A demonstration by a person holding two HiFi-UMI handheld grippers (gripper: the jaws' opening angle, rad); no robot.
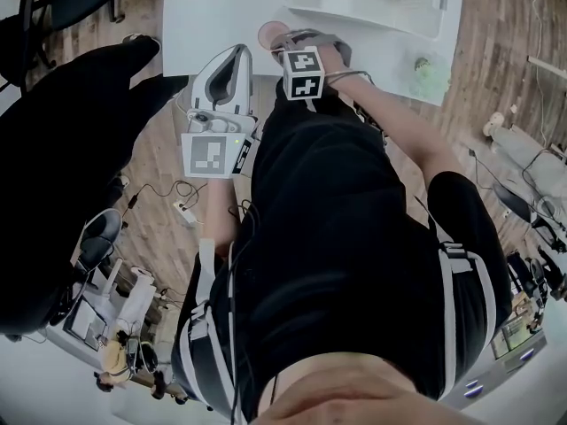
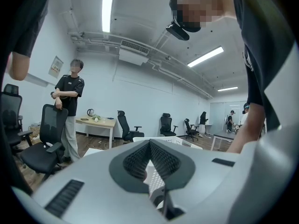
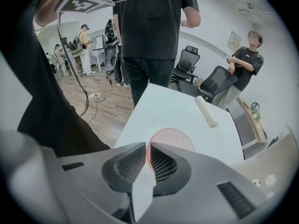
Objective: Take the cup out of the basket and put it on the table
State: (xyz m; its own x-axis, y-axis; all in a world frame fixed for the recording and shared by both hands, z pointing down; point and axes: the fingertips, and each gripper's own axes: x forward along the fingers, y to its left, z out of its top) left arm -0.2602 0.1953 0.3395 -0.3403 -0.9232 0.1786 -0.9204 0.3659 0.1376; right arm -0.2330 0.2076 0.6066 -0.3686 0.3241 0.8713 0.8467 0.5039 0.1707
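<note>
A pink cup [image 3: 174, 140] is upright, mouth up, over the white table [image 3: 177, 111]; whether its base touches the top I cannot tell. My right gripper [image 3: 148, 150] points steeply down and is shut on the cup's near rim, the pink wall pinched between its pads. In the head view the cup [image 1: 268, 34] shows just left of the right gripper [image 1: 285, 41]. The white basket [image 1: 416, 20] stands further back on the table. My left gripper [image 2: 149, 146] is held level beside it, shut and empty; the left gripper [image 1: 232, 60] is at the table's front edge.
A cream roll [image 3: 206, 111] lies on the table beyond the cup. A green object [image 1: 430, 73] sits near the table's right corner. A person in black [image 3: 154, 36] stands at the table's far side, with office chairs [image 3: 217, 83] and cables on the wooden floor [image 3: 100, 99].
</note>
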